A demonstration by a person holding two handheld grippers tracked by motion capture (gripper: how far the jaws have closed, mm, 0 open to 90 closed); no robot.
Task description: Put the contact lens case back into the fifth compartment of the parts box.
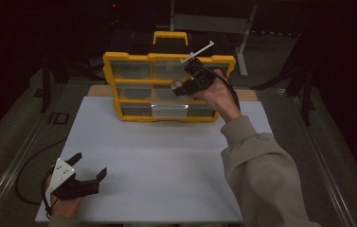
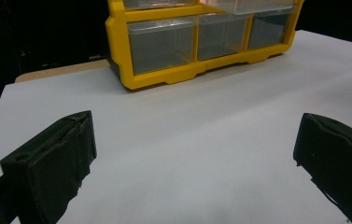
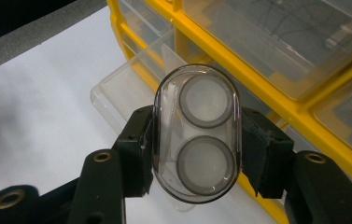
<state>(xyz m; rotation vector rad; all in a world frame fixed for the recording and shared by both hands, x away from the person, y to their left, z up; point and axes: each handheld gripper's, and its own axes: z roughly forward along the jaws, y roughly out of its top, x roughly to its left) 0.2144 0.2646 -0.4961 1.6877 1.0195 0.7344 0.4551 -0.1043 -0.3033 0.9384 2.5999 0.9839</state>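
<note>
We see a white table (image 1: 166,165) filling the middle of the high view, with a yellow drawer cabinet (image 1: 166,85) at its upper centre; its bottom middle drawer (image 1: 169,110) is pulled out and looks empty, and the other clear drawers seem bare too. The right gripper (image 1: 182,88) is clenched on a small clear case (image 3: 197,133) holding two round discs, its long axis crosswise to the jaws; the open drawer lies just below and behind it in the right gripper view, so this hand is nearer. The left gripper (image 1: 91,166) rests released at lower left.
</note>
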